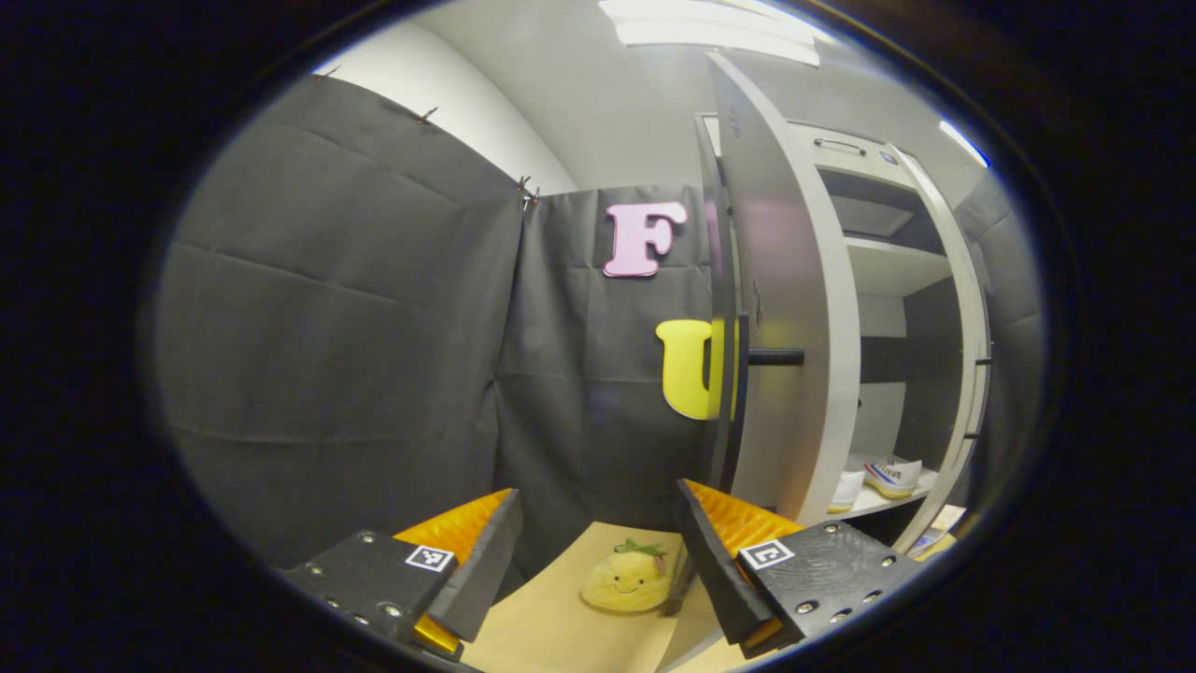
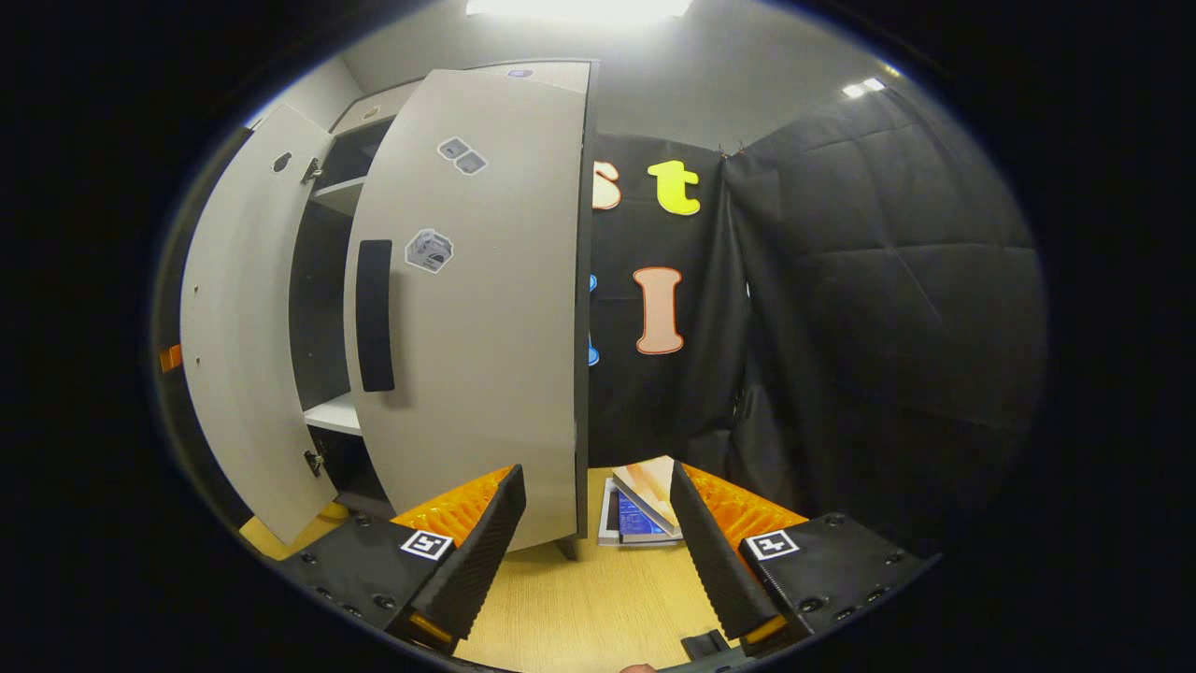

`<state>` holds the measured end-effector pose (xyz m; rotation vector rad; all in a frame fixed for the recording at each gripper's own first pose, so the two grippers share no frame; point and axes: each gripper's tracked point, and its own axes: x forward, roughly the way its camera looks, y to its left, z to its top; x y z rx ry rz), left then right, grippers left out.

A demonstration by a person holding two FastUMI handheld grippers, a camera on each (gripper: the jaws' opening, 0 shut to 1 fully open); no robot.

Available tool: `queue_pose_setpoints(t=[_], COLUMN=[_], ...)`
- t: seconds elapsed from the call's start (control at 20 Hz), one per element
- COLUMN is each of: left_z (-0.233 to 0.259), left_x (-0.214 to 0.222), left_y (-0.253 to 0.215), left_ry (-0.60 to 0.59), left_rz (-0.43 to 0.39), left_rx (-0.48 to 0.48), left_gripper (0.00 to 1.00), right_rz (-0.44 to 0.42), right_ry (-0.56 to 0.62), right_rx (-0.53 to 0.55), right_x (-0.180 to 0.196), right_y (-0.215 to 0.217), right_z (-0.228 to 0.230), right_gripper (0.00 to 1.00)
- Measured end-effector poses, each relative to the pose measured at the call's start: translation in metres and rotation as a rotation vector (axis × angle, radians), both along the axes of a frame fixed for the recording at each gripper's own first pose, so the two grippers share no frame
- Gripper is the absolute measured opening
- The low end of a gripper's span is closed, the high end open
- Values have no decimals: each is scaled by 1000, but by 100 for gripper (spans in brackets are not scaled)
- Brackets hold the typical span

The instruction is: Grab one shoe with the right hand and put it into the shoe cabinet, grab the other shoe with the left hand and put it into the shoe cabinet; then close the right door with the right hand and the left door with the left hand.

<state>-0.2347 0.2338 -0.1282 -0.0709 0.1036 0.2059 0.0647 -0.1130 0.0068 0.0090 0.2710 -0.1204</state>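
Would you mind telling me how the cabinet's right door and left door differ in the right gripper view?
The right door shows its outer face, with a dark handle and stickers. The left door shows its inner face, with hinge fittings. The right door is swung partway across the cabinet, while the left door stands wide open. Both are pale grey, and neither is shut.

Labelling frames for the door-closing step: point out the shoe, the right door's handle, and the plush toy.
shoe (image 1: 892,476): left gripper view, its side
handle (image 2: 376,315): right gripper view, mid-bar
plush toy (image 1: 625,580): left gripper view, its face
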Motion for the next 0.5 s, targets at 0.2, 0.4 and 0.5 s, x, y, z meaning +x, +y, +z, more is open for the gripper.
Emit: queue_pose_setpoints(t=[0.2,0.4,0.5], left_z=[5,5,5], left_x=[-2,-2,-5], left_y=[-19,-34,-38], left_ry=[-4,-7,-10], left_rz=[-35,-52,-53], left_rx=[18,15,10], left_gripper=[94,94,94], right_rz=[10,26,31], right_ry=[4,9,9], right_rx=[10,16,14], right_x=[2,4,6], right_y=[0,4,3], right_z=[-6,-11,-12], right_gripper=[98,98,96])
